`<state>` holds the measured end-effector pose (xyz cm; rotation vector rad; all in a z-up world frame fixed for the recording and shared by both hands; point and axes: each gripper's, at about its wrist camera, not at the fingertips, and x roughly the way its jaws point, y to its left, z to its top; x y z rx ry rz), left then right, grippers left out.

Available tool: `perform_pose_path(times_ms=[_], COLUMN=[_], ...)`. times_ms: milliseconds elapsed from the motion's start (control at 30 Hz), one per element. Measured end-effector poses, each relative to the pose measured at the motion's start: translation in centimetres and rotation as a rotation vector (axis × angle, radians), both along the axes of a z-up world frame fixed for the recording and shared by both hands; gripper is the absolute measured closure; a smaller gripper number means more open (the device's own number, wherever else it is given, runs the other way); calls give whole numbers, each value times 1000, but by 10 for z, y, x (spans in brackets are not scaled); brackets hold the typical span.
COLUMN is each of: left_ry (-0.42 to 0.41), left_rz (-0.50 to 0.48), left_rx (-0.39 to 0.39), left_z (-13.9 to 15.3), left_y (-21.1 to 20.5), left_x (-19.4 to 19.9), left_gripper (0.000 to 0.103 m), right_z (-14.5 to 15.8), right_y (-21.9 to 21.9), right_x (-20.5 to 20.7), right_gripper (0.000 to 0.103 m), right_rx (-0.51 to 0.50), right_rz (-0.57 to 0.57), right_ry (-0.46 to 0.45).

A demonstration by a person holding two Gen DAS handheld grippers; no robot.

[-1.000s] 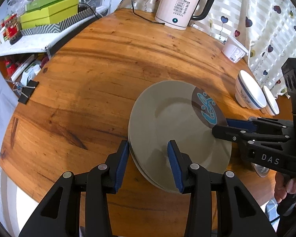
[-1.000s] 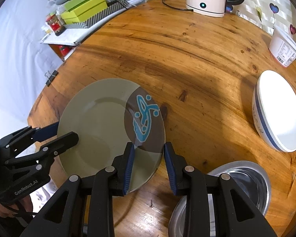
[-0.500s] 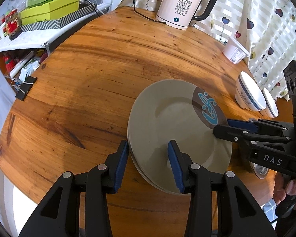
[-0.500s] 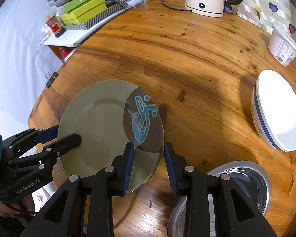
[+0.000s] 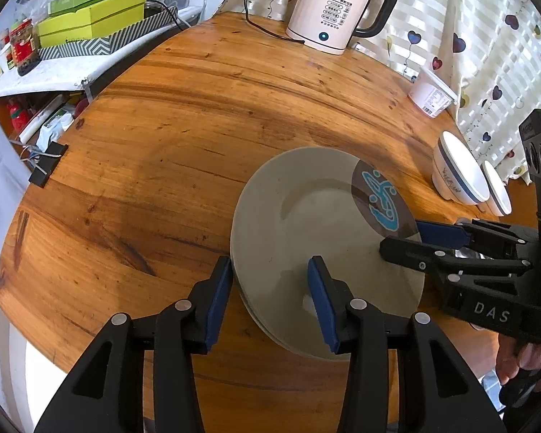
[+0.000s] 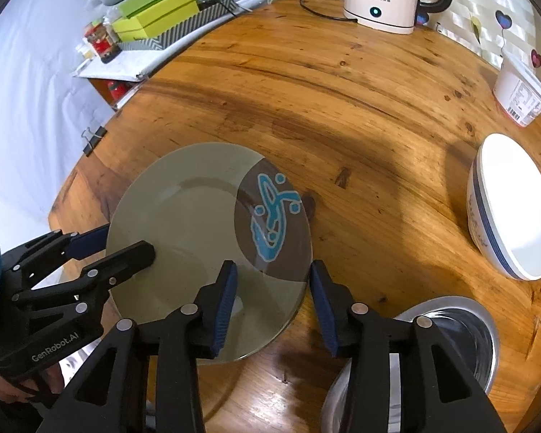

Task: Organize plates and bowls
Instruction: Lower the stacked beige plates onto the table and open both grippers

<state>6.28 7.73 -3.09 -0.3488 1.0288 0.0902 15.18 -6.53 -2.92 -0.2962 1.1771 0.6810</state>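
A grey plate [image 5: 317, 223] with a brown patch and a blue fish drawing lies on top of another plate on the round wooden table [image 5: 169, 137]; it also shows in the right wrist view [image 6: 198, 231]. My left gripper [image 5: 270, 288] is open, its jaws straddling the near-left rim of the stack. My right gripper [image 6: 270, 288] is open, its jaws straddling the plate's right rim; it shows from the side in the left wrist view [image 5: 407, 238]. White bowls with a blue stripe [image 6: 512, 209] stand to the right. A steel bowl [image 6: 451, 342] sits by the right gripper.
A white electric kettle [image 5: 335, 11] with its cord stands at the far edge. A white plastic tub [image 5: 431, 95] is near the curtain. Green boxes [image 5: 90, 18] lie on a side shelf at the left. A binder clip [image 5: 43, 169] hangs at the table's left edge.
Both grippers have stayed around the plate rims. The left wrist view has shifted slightly; the plates have not visibly moved.
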Motion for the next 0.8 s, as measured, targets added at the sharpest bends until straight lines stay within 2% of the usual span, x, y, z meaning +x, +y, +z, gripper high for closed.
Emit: perform_pose_path(times_ms=[300, 467, 800], left_ry=[-1, -8, -72], left_rz=[23, 7, 51], left_rx=[15, 6, 35], left_z=[0, 0, 19], left_y=[8, 10, 22], left_x=[2, 1, -6], left_gripper=[57, 56, 56], right_z=[0, 3, 44], right_y=[8, -2, -46], right_x=[-3, 0, -6], right_gripper=[60, 60, 60], right_rx=[13, 39, 123], right_rz=[11, 0, -83], right_ry=[2, 3, -91])
